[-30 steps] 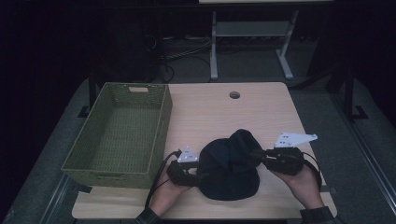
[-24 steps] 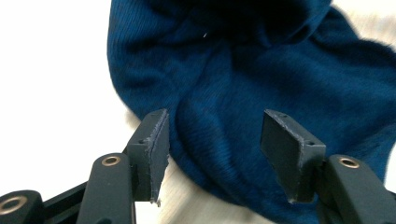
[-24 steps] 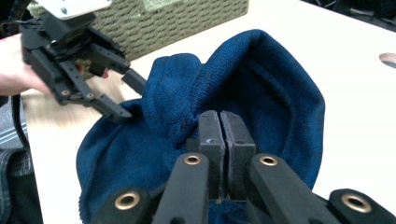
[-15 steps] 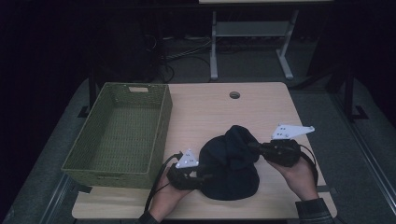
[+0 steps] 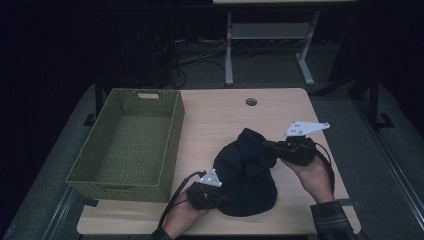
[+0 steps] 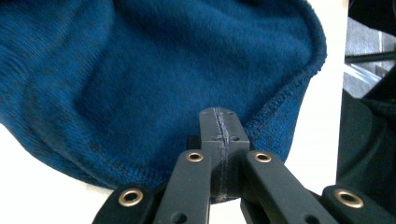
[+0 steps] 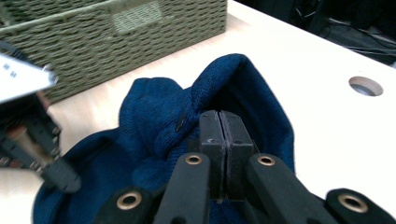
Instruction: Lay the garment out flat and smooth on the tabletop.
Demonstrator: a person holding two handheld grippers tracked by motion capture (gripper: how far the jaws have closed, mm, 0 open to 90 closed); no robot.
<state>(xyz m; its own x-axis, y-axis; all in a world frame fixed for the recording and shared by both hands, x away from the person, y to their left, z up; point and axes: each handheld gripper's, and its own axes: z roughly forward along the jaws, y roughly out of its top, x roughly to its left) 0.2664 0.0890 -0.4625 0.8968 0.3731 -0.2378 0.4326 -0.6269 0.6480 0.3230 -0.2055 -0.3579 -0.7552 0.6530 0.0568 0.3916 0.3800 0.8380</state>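
Note:
A dark blue knit hat point(image 5: 247, 172) lies on the wooden table near its front edge. My left gripper point(image 5: 220, 199) is shut on the hat's near-left rim; in the left gripper view its jaws are pressed together over the blue knit point(image 6: 154, 79). My right gripper point(image 5: 267, 146) is shut on a fold at the hat's right side and holds it raised off the table. In the right gripper view the pinched fold point(image 7: 219, 88) stands up ahead of the closed jaws, and the left gripper point(image 7: 60, 179) shows at the lower left.
An empty green woven basket point(image 5: 170, 145) stands on the left part of the table, also seen as the basket point(image 7: 107, 37) in the right gripper view. A round cable hole point(image 5: 251, 101) lies near the table's far edge. Bare table point(image 5: 220, 115) stretches behind the hat.
My right gripper has risen and moved away from me, lifting the hat's right side. My left gripper has slid toward the front edge, still on the rim.

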